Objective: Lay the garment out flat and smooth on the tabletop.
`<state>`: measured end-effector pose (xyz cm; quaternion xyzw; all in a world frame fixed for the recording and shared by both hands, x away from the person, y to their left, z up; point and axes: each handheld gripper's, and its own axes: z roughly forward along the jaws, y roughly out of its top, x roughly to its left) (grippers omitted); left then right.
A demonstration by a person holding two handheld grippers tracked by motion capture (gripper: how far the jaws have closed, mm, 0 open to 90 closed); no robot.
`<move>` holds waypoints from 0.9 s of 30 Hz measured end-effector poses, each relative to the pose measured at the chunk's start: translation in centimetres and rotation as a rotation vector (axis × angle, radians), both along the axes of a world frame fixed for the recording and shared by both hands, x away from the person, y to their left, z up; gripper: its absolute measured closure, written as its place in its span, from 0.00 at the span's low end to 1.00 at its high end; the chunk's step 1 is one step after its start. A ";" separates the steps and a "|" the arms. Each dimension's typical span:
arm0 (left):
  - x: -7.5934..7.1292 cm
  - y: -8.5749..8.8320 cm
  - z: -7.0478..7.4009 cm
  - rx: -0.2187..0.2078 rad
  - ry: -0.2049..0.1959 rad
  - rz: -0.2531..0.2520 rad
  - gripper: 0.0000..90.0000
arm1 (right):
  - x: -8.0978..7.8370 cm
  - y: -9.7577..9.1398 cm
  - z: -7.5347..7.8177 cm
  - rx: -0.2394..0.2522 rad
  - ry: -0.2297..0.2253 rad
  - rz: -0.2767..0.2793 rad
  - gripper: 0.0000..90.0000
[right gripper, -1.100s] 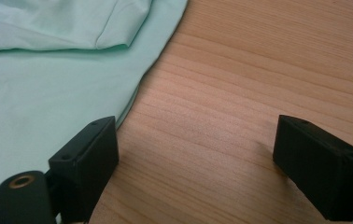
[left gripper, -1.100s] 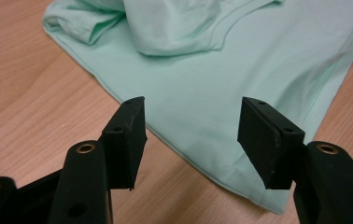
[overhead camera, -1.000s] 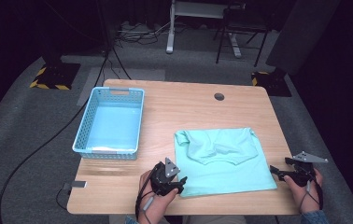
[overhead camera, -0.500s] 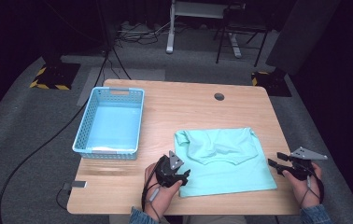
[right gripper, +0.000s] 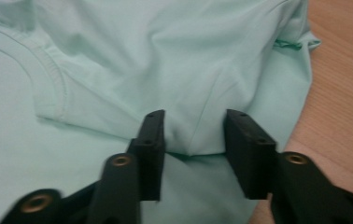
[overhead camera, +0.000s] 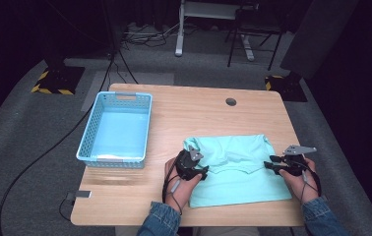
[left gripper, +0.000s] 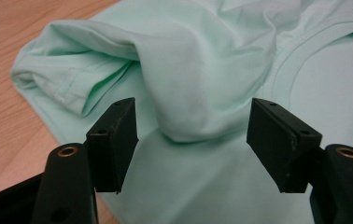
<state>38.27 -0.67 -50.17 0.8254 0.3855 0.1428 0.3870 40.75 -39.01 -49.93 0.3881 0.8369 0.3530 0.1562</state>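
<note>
One mint-green T-shirt (overhead camera: 238, 172) is lying on the near right part of the one wooden table (overhead camera: 194, 108); one blue basket (overhead camera: 116, 129) is standing well apart at the left. Two grippers are working on it. The left gripper (left gripper: 191, 135) is standing wide open around a raised fold, pads not pressing. The right gripper (right gripper: 193, 144) has just been closing, a fold bunching between its narrowed jaws; whether they are pinching it, I cannot tell.
</note>
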 end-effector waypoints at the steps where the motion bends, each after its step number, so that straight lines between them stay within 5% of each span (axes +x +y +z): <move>1: 0.2 -0.3 -0.1 -0.003 0.002 -0.001 0.38 | -0.1 0.0 0.0 0.018 0.008 0.001 0.75; 4: 0.6 -0.8 -0.2 -0.010 0.010 -0.004 0.41 | -0.9 0.0 0.2 -0.007 0.016 0.023 0.91; 7: 0.7 -0.9 -0.1 -0.016 0.013 -0.007 0.47 | -2.3 0.1 0.4 -0.021 0.031 0.048 0.94; 12: -0.2 -1.0 0.6 0.030 0.012 -0.038 0.88 | -4.5 -0.3 0.8 -0.022 0.008 0.043 0.94; 14: -0.6 -1.1 0.8 0.031 0.006 -0.047 0.96 | -5.2 -0.6 1.2 -0.015 -0.010 0.038 0.94; 27: -2.5 -1.3 4.0 0.002 -0.071 -0.104 0.96 | -6.4 -1.1 4.5 0.009 -0.113 0.028 0.94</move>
